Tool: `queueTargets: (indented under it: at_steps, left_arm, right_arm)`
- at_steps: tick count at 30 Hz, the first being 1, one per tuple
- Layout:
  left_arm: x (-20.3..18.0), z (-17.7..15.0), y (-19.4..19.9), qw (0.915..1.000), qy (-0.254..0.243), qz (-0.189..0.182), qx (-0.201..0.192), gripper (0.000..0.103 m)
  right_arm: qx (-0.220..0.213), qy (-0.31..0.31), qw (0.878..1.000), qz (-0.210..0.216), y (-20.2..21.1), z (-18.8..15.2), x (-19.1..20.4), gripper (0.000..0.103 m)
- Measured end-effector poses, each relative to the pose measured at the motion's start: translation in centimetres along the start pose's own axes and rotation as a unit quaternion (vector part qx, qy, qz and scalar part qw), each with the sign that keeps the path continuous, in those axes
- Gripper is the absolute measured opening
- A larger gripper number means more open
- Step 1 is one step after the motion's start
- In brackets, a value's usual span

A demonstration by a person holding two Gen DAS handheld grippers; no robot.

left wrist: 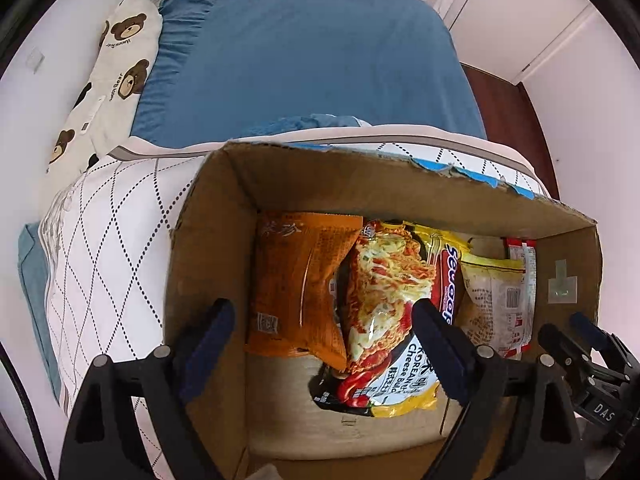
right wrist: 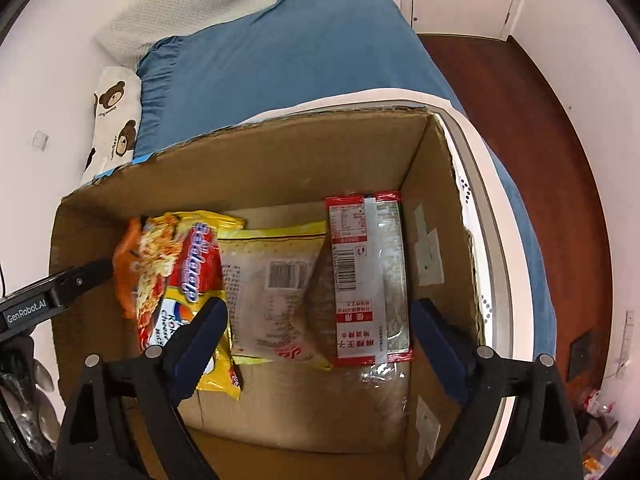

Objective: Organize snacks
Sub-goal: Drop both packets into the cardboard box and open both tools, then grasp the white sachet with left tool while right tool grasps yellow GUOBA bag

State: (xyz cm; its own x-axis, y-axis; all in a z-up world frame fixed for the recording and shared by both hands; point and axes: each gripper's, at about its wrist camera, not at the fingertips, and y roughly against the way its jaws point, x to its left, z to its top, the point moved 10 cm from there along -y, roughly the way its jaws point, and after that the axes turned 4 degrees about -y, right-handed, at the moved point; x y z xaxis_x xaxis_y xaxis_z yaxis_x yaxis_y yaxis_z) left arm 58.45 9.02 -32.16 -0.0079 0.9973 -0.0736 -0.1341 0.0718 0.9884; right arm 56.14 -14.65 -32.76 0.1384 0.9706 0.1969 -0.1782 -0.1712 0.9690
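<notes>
Your left gripper (left wrist: 324, 344) points down into the cardboard box (left wrist: 304, 184) with its jaws spread wide, and nothing is pressed between the blue pads. Below it, on the box floor, the orange packet (left wrist: 300, 280) lies close to the box's left wall, and the yellow noodle packet (left wrist: 384, 312) leans on it just beside, toward the middle of the box.

Your right gripper (right wrist: 320, 344) also hangs over the same box, its jaws wide apart and holding nothing. Under it, the pale packet with the yellow edge (right wrist: 276, 284) lies flat in the middle of the box. The red-and-white packet (right wrist: 368, 276) rests along the box's right wall and partly covers the pale one.

The box stands on a white quilted mattress (left wrist: 108, 240). Behind the box is a blue sheet (left wrist: 304, 60), and left of it a pillow with bear prints (left wrist: 120, 60).
</notes>
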Motion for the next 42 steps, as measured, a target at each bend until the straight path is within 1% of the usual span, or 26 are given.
queueTargets:
  at_steps: [3,9,12,16,21,26,28,33,37,42]
  left_arm:
    - [0.0,-0.8,0.8,0.9999,-0.001,0.002,-0.011,0.091]
    - [-0.1,-2.8,2.7,0.9985,-0.004,0.008,-0.054,0.090]
    - [-0.8,-4.6,4.2,0.9972,-0.015,0.006,-0.072,0.090]
    - [-1.8,-7.1,6.5,0.9939,-0.033,0.015,-0.104,0.090]
    - [-2.4,-9.7,8.5,0.9913,-0.035,0.008,-0.127,0.090]
    - [-2.9,-12.2,11.8,0.9856,-0.033,0.005,-0.166,0.090]
    - [-3.1,-13.2,13.1,0.9828,-0.037,0.008,-0.181,0.090]
    - [-3.1,-15.4,15.9,0.9763,-0.041,0.015,-0.212,0.090]
    - [-3.4,-17.4,18.1,0.9711,-0.045,0.019,-0.234,0.090]
    - [-3.3,-19.4,19.7,0.9674,-0.041,0.017,-0.249,0.090]
  right_arm:
    - [-0.006,-0.002,1.000,0.005,0.4,-0.8,0.8,0.095]
    - [-0.028,0.004,1.000,0.007,3.0,-3.1,1.3,0.095]
    - [-0.040,0.013,0.999,0.009,4.3,-4.2,1.9,0.095]
    - [-0.056,0.024,0.998,0.011,6.0,-6.4,2.3,0.095]
    - [-0.078,0.025,0.996,0.023,8.4,-8.9,2.7,0.095]
    - [-0.110,0.042,0.993,0.023,11.3,-10.9,3.3,0.095]
    - [-0.133,0.053,0.990,0.016,12.9,-11.6,3.3,0.095]
    - [-0.172,0.064,0.983,0.026,16.6,-13.5,3.4,0.095]
    - [-0.188,0.070,0.979,0.040,18.6,-15.0,3.6,0.095]
    - [-0.199,0.075,0.975,0.061,20.6,-17.1,4.0,0.095]
